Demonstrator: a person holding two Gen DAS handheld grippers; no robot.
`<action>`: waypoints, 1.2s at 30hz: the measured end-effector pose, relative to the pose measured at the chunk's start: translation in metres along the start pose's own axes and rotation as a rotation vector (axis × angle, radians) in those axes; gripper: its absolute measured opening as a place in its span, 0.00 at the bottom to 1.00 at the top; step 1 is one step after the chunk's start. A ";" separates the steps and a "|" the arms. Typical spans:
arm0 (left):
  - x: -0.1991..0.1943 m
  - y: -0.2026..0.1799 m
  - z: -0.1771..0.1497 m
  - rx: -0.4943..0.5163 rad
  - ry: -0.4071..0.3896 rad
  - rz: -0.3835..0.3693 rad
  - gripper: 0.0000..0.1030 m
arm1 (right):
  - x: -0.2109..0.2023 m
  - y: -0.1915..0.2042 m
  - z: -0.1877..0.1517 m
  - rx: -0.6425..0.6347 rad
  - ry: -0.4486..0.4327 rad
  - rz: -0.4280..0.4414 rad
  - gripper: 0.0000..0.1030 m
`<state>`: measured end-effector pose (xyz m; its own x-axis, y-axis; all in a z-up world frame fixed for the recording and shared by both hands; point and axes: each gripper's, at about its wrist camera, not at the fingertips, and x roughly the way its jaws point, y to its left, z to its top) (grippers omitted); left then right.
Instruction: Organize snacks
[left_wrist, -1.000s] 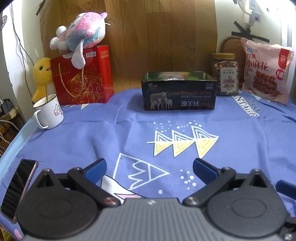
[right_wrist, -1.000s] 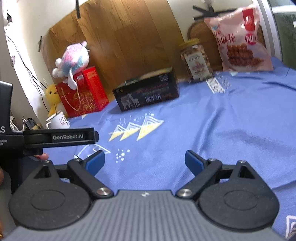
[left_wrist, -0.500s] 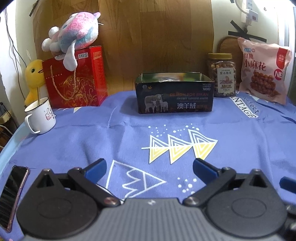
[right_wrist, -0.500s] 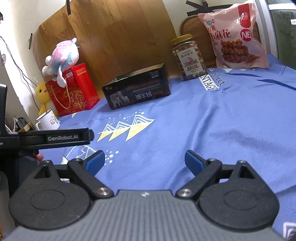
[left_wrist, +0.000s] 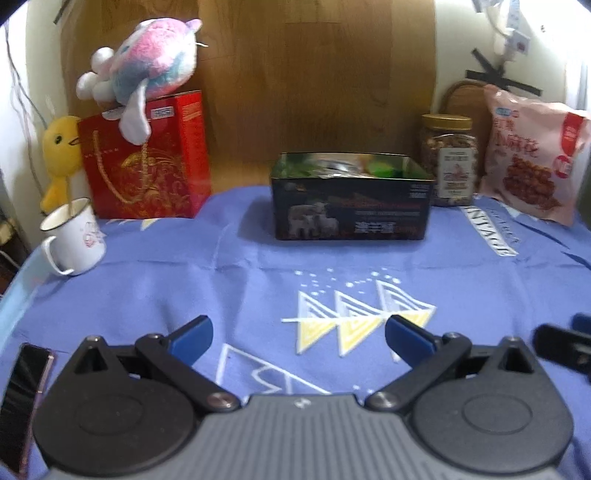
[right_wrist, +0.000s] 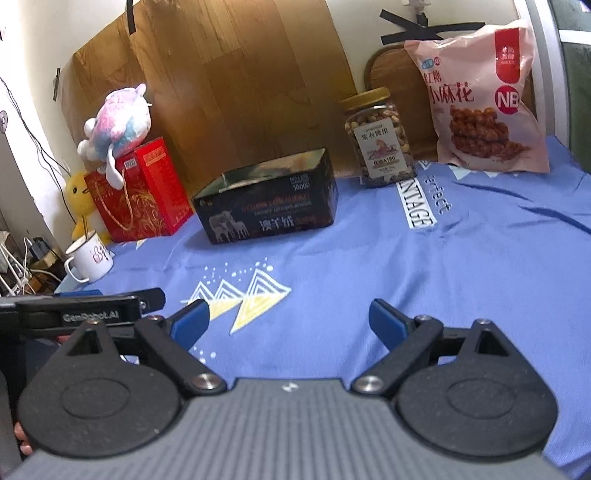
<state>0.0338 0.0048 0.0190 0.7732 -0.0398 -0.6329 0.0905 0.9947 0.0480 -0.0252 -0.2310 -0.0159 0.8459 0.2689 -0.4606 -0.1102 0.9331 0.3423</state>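
Note:
A dark open box with sheep on its front stands at the back middle of the blue cloth; it also shows in the right wrist view. Something green lies inside it. A jar of nuts with a gold lid stands right of it. A pink snack bag leans at the far right. My left gripper is open and empty, low over the cloth well in front of the box. My right gripper is open and empty, to the left gripper's right.
A red gift bag with a plush toy on top stands at the back left, a yellow duck beside it. A white mug sits at the left edge. A phone lies at the near left.
Both grippers have moved forward toward the box and tilted up a little, so the box, jar and bag look larger. Both stay open and empty.

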 end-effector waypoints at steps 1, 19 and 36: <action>0.001 0.002 0.000 -0.002 0.000 0.007 1.00 | -0.001 0.002 0.001 -0.006 -0.004 0.003 0.92; 0.013 -0.007 0.031 0.030 0.021 0.004 1.00 | 0.018 -0.014 0.033 0.102 0.094 0.071 0.90; 0.016 -0.021 0.038 0.080 0.004 0.015 1.00 | 0.022 -0.013 0.044 0.068 0.082 0.084 0.90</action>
<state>0.0684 -0.0198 0.0374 0.7724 -0.0240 -0.6347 0.1285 0.9845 0.1191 0.0176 -0.2474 0.0057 0.7893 0.3668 -0.4923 -0.1412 0.8889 0.4358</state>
